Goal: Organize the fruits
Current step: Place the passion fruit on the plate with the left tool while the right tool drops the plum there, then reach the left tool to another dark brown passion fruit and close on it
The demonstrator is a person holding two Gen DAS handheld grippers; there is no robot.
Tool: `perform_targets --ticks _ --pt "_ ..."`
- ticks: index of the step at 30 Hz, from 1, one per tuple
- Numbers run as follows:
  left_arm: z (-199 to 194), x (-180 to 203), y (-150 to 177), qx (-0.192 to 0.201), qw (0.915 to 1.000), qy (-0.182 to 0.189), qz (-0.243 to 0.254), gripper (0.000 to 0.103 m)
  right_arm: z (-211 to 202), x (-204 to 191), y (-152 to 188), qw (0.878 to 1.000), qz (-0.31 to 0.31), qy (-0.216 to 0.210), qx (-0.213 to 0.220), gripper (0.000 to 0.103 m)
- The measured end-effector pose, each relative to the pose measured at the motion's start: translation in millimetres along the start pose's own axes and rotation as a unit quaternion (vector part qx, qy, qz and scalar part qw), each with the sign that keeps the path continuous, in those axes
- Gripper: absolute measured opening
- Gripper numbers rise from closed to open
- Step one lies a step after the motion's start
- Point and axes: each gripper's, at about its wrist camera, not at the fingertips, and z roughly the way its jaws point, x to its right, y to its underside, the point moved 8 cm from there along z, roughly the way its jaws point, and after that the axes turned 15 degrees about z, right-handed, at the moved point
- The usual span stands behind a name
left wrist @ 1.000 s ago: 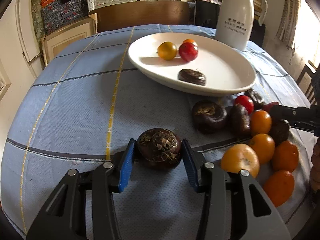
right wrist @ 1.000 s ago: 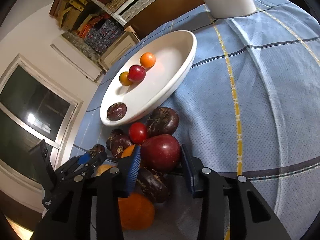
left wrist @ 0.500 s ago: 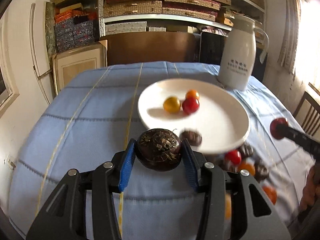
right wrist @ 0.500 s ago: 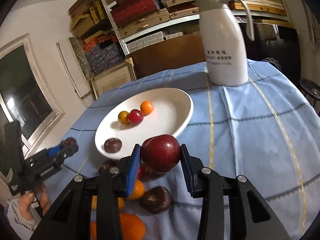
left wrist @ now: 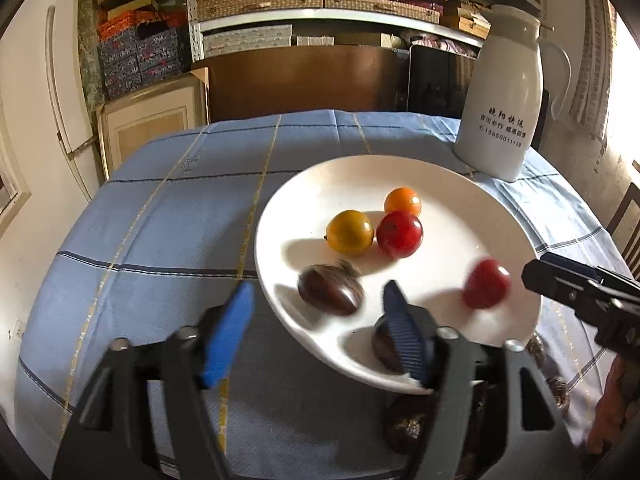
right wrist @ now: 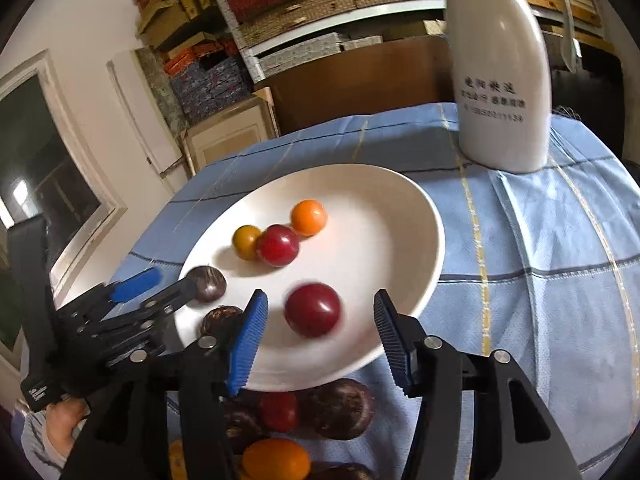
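The white plate (left wrist: 460, 216) (right wrist: 380, 240) holds a yellow fruit (left wrist: 349, 232), a red one (left wrist: 399, 234) and an orange one (left wrist: 403, 201). My left gripper (left wrist: 316, 336) hangs over the plate's near rim, its jaws opening with nothing pressed between them. A blurred dark water chestnut (left wrist: 330, 290) lies on the plate just beyond its fingertips. A second chestnut (left wrist: 384, 350) is partly hidden behind the right finger. My right gripper (right wrist: 320, 344) is also opening, and a blurred red fruit (right wrist: 314, 310) (left wrist: 486, 284) sits loose on the plate between its fingers.
A tall white jug (left wrist: 500, 120) (right wrist: 500, 80) stands behind the plate on the blue checked cloth (left wrist: 160, 220). Several loose chestnuts (right wrist: 340, 408) and oranges (right wrist: 276, 460) lie on the cloth below the plate's near rim. Shelves and boxes fill the background.
Both grippers rose and came forward over the plate, then opened. The chestnut left the left jaws and the red fruit left the right jaws; both now lie on the plate.
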Motion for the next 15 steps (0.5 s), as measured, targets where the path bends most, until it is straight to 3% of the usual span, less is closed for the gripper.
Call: perform_targets --ticks 5,10,15 --pt "-18 -2 9 0.013 0.9998 -0.012 -0.001 0.084 -17 8 3 1.000 0.006 0.000 0.018 0.057" --pt "-28 4 32 0.001 1.0000 -0.009 0.001 0.085 -31 17 13 0.999 0.005 0.012 0.031 0.064" --pt "-42 12 46 0.002 0.9999 -0.011 0.012 0.093 -44 28 25 0.999 0.021 0.015 0.025 0.074"
